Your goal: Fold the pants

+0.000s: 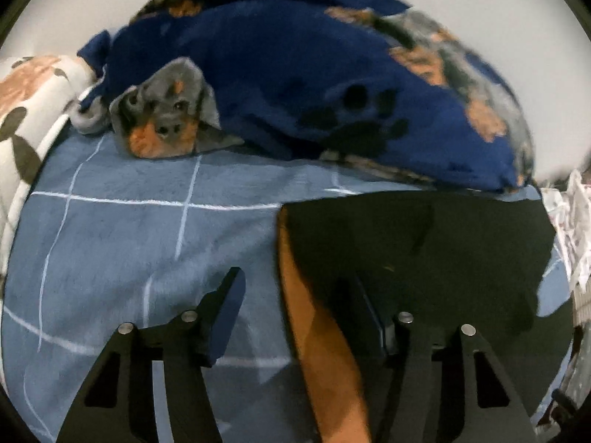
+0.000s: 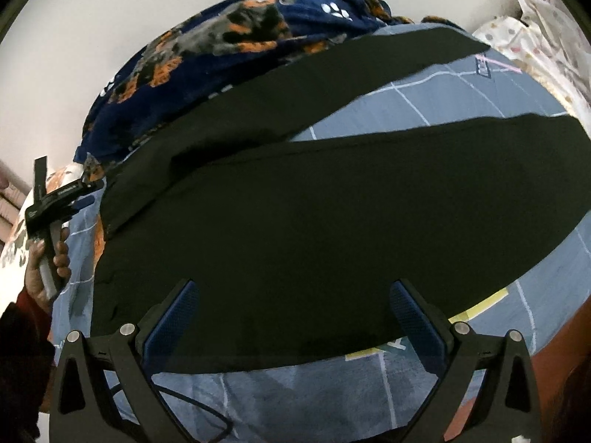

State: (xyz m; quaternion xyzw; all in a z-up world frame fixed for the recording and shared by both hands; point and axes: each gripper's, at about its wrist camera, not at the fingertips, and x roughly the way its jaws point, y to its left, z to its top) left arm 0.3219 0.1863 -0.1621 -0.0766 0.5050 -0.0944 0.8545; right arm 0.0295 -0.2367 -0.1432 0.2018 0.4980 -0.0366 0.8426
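Black pants (image 2: pixel 295 206) lie flat on a blue checked bedspread (image 2: pixel 436 88), waist toward the left, two legs spreading to the right. My right gripper (image 2: pixel 291 313) is open above the near leg's lower edge, holding nothing. In the left wrist view the pants' waist end (image 1: pixel 424 243) with an orange strip (image 1: pixel 317 332) along its left edge lies at the right. My left gripper (image 1: pixel 295 302) is open, left finger over the bedspread (image 1: pixel 129 243), right finger over the black fabric. The left gripper also shows in the right wrist view (image 2: pixel 55 203), held by a hand beside the waist.
A navy fleece blanket with dog prints (image 1: pixel 295 74) is heaped along the bed's far side. A white floral pillow (image 1: pixel 29 103) lies at the left. Patterned white cloth (image 2: pixel 546 37) sits at the far right. A black cable (image 2: pixel 207 406) runs over the bedspread near my right gripper.
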